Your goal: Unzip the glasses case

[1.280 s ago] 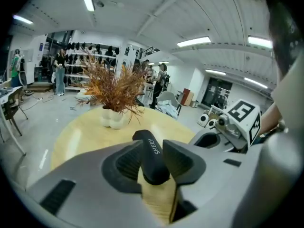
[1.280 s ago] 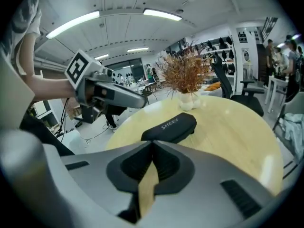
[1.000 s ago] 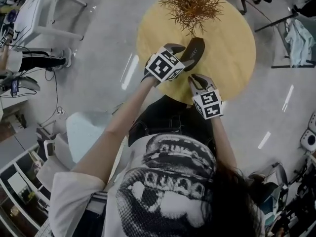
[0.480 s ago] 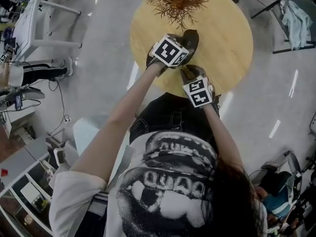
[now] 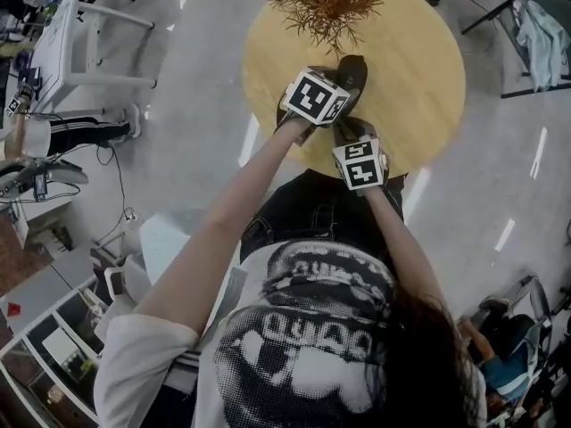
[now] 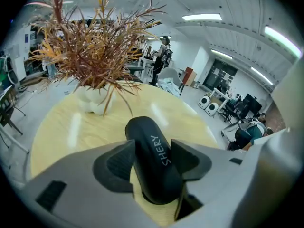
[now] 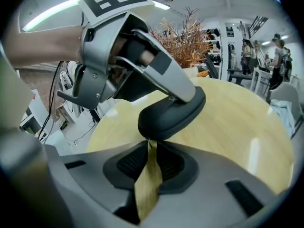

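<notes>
Pinning the case (image 7: 173, 113) near the table's (image 7: 237, 122) near edge, left gripper's (image 6: 153, 158) jaws clamped across it, I am closing my right gripper's (image 7: 151, 163) jaws on the zip pull (image 7: 148, 140) at their tips; I am judging it needs seating deeper before tugging along the seam.

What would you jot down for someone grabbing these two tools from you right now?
Left hand-held gripper: clamped across the black case, over the round table.
Right hand-held gripper: jaws closing at the case's near end, a slit between them; a small zip tab seems to sit at their tips, not clearly gripped.
Done: case steadied.
Left to do: pinch the tab, pull the zip open; the case looks shut.
</notes>
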Motion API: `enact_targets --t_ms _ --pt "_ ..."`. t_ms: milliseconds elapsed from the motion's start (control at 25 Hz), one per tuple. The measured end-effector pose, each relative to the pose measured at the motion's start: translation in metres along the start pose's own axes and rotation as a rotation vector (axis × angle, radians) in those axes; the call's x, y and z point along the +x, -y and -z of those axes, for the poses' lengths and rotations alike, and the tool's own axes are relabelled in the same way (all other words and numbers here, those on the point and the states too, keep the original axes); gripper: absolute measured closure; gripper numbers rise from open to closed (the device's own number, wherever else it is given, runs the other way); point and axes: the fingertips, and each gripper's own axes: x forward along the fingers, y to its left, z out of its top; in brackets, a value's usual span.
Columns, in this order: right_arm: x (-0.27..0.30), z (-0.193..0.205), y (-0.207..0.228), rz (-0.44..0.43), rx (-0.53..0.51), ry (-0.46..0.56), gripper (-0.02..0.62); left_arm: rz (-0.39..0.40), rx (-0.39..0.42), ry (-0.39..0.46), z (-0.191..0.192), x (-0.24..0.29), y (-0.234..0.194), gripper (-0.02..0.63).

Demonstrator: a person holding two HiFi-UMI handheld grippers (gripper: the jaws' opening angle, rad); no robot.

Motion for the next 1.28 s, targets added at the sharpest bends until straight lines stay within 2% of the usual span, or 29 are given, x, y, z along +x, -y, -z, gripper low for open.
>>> enact_targets --t_ms 120,280,560,800,1080,1280 --pt "0.002 -0.001 -0.003 0.007 0.007 -0.012 0.574 -0.009 -0.013 0.013 -0.002 -0.001 -0.002 0.364" --pt "0.001 -0.004 -0.008 -0.003 -0.005 0.011 0.589 0.007 -0.037 0.025 -0.001 -0.004 -0.005 0.364" --pt "-0.008 0.003 -0.003 -0.055 0.042 0.008 0.592 0.059 0.005 0.081 -0.002 -0.002 0.0 0.36" --pt "-0.01 0.007 -0.003 -0.085 0.065 0.001 0.592 0.072 0.054 0.074 -0.002 0.0 0.003 0.36" --pt "-0.014 0.007 0.003 -0.065 -0.044 -0.036 0.594 0.064 0.06 0.074 -0.002 0.0 0.004 0.36" --pt "-0.018 0.008 0.013 -0.05 -0.084 -0.044 0.594 0.067 0.069 0.078 -0.002 0.001 0.005 0.36"
